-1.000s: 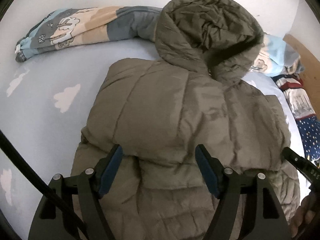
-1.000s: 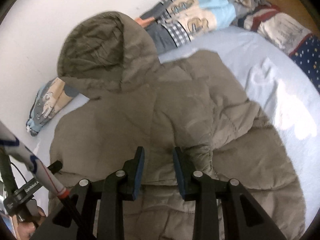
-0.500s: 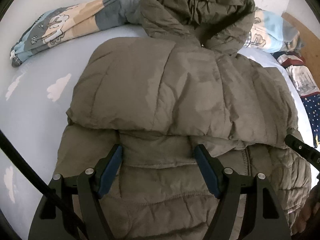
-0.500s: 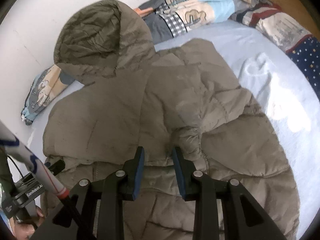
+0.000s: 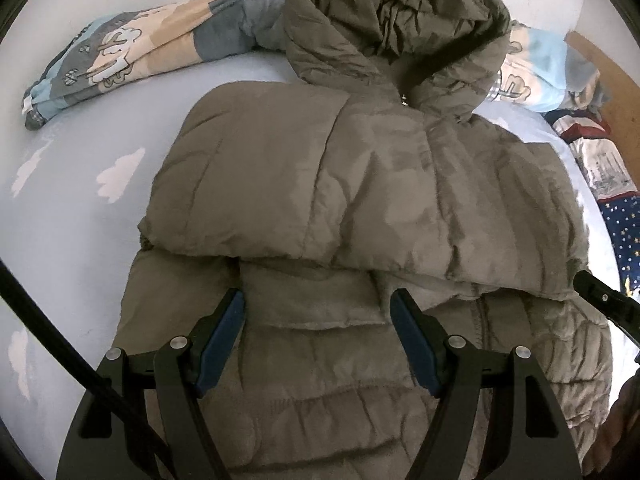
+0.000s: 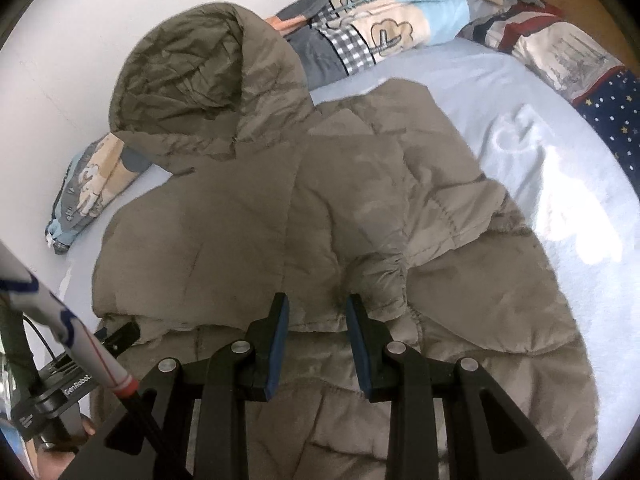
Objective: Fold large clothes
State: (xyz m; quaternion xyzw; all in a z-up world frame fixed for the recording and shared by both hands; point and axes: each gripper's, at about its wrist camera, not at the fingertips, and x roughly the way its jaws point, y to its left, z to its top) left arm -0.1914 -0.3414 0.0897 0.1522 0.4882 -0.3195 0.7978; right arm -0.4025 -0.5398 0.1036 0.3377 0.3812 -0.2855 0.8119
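A: Where is the jacket (image 5: 360, 208) lying?

B: Spread over the pale blue sheet (image 5: 72, 216) with white clouds; its hood (image 5: 392, 28) is at the far end, propped against the white wall (image 6: 80, 32); both sleeves are folded in across the chest, so their edges form a ridge running left to right across the body.

A: And the left gripper (image 5: 318, 340)?

B: It hovers over the near half of the jacket, just on the near side of that folded ridge; its blue-padded fingers (image 5: 222, 340) are spread wide, with quilted fabric showing between them but nothing pinched; it is released.

A: The right gripper (image 6: 316, 344)?

B: Also over the near half, a little right of the jacket's middle; its jaws stand narrow with a clear gap; the gathered cuff (image 6: 384, 280) of the right sleeve lies just beyond its tips, and I see no fabric clamped, so it grips nothing.

A: Anything around the jacket?

B: A rolled patterned quilt (image 5: 132, 60) along the far wall behind the hood; a starry navy blanket (image 6: 612, 120) at the far right; the jacket touches the quilt only near the hood.
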